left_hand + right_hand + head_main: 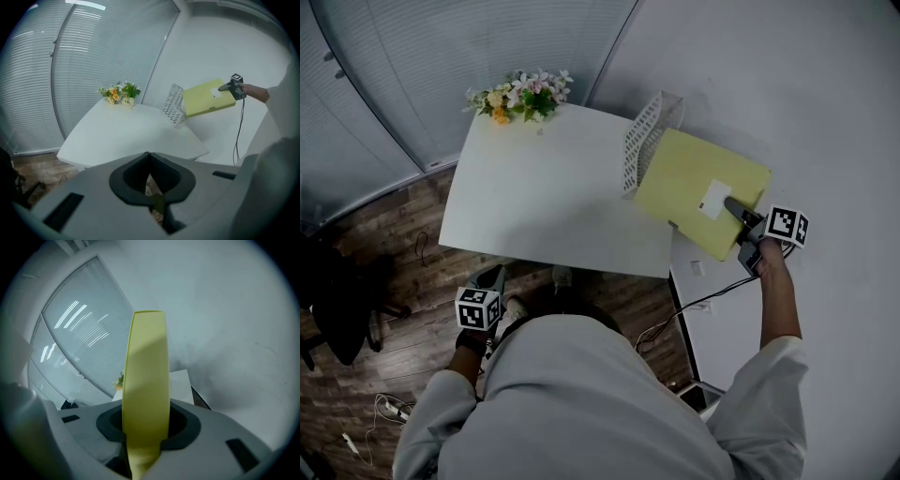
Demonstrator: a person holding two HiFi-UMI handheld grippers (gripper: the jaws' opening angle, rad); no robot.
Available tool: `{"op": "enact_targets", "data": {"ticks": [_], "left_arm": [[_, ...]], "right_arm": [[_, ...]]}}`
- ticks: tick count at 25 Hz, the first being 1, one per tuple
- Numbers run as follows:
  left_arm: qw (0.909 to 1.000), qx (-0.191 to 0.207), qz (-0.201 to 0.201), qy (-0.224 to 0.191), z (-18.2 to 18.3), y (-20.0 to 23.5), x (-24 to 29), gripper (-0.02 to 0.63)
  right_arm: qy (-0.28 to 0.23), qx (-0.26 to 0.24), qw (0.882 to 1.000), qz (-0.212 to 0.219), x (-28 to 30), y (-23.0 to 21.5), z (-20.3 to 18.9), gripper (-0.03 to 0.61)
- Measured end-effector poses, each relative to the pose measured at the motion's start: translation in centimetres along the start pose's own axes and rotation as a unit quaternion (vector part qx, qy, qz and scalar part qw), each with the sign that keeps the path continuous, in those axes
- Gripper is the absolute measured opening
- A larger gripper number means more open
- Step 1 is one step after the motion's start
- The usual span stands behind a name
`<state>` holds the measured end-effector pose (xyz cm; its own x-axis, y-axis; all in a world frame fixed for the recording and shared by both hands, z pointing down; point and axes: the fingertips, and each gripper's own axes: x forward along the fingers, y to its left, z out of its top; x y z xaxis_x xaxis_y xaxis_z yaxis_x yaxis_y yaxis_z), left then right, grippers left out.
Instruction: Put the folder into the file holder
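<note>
Card is what the flat yellow folder (689, 183) appears to be: light and fairly stiff, yet likely to sag from one corner, so a firm pinch on the edge by its white label (713, 199) suits it. The right gripper (736, 208) is clamped there, holding the folder aloft, its far end meeting the white mesh file holder (645, 141) on the white table (544, 192). The left gripper (492, 279) hangs low, jaws together, empty.

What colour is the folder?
Pale yellow folder with a white label, clearest in the head view.
</note>
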<state>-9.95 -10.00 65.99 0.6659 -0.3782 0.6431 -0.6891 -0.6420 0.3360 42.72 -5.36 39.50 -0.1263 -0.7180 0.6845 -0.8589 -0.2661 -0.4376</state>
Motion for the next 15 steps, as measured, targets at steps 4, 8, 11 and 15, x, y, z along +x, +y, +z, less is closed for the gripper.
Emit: {"op": "enact_targets", "data": {"ticks": [4,8,11,15], "left_arm": [[1.0,-0.009,0.002,0.0,-0.1,0.3,0.0,0.008],[0.9998,-0.019,0.005,-0.003,-0.3,0.7,-0.1,0.008],[0.9996,-0.027,0.009,-0.006,-0.5,1.3,-0.2,0.008],[0.999,-0.041,0.015,-0.01,-0.9,2.2,-0.5,0.008]], "right_arm": [[0.008,-0.015,1.0,-0.008,0.8,0.5,2.4,0.152],[0.018,-0.025,0.999,-0.02,1.8,0.9,4.0,0.152],[0.022,-0.025,0.999,-0.029,2.4,1.1,4.8,0.152],[0.022,-0.027,0.999,-0.04,2.8,1.7,5.4,0.152]]}}
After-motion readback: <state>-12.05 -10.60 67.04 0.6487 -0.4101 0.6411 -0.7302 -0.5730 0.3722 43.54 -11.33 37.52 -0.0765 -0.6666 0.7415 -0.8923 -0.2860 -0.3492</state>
